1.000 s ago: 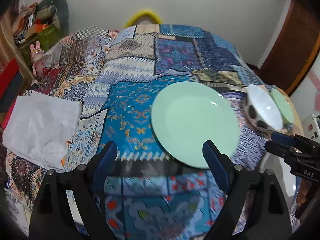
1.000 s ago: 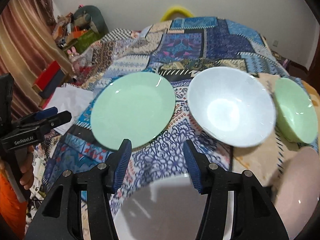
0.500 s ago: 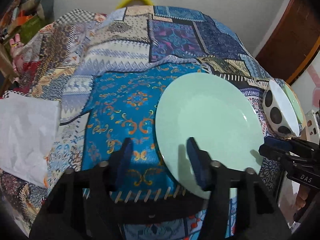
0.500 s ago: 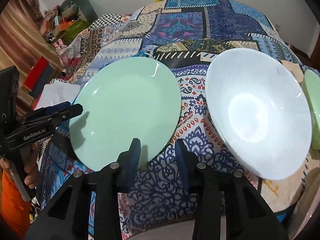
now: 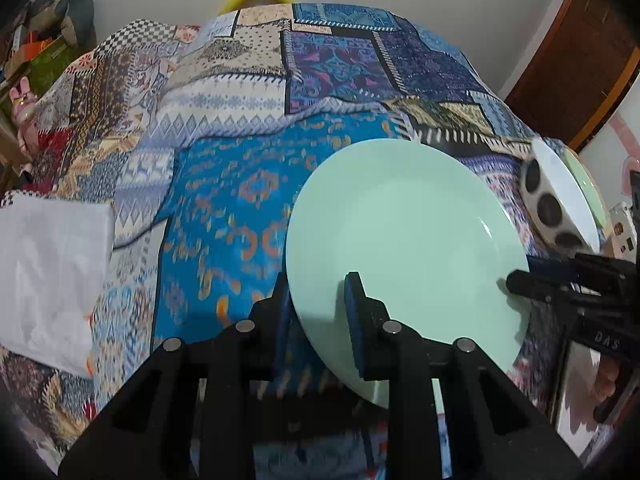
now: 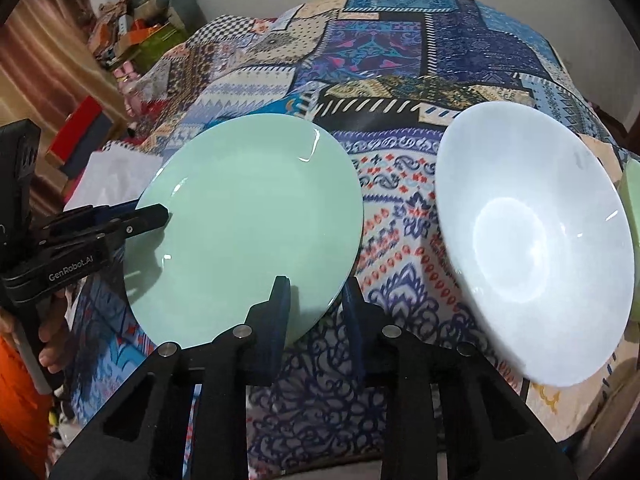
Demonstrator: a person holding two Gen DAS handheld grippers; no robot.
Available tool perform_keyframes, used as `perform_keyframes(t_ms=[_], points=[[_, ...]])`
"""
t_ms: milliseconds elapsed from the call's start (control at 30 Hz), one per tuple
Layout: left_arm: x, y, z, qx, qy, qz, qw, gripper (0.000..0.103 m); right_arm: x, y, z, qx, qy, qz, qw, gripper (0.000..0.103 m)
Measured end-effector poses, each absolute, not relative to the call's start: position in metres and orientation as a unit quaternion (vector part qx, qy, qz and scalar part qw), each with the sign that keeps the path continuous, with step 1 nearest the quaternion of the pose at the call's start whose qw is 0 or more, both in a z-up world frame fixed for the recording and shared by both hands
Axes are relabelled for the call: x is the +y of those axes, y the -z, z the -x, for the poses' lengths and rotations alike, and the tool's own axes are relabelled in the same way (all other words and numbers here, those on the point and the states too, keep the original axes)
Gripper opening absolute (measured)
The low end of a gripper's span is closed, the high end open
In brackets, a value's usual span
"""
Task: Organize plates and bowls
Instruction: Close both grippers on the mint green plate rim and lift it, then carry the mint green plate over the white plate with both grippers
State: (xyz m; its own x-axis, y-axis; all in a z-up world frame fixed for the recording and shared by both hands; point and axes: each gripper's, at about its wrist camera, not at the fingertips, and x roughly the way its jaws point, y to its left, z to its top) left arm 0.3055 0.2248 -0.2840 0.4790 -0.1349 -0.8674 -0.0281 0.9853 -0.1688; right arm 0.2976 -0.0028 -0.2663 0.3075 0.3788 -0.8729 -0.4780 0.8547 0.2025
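On patchwork cloth [image 5: 224, 216], green plate [image 5: 400, 232] rim pinched by left gripper [image 5: 318, 308], right gripper [image 6: 316, 304]

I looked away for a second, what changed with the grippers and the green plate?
Both grippers came down and their jaws have just been closing: left gripper and right gripper now each straddle the green plate's near rim. The white bowl stayed put.

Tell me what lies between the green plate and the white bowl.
Nothing but bare patterned cloth. The right wrist view shows the green plate and white bowl apart, with only that strip of cloth between them.
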Motion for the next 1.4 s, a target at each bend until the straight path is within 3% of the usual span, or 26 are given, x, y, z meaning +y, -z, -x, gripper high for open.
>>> perform_keyframes(t_ms=[367, 867, 1400], points=[[0.219, 0.284, -0.241, 0.528, 0.045, 0.097, 0.842, 0.026, -0.001, 0.267, -0.279, 0.523, -0.294, 0.074, 0.796, 0.024], [0.222, 0.288, -0.249, 0.519, 0.042, 0.113, 0.846, 0.027, 0.004, 0.274, -0.287, 0.530, -0.296, 0.066, 0.792, 0.021], [0.197, 0.252, -0.223, 0.492, 0.043, 0.094, 0.865, 0.027, -0.025, 0.248, -0.266, 0.508, -0.296, 0.035, 0.808, 0.019]])
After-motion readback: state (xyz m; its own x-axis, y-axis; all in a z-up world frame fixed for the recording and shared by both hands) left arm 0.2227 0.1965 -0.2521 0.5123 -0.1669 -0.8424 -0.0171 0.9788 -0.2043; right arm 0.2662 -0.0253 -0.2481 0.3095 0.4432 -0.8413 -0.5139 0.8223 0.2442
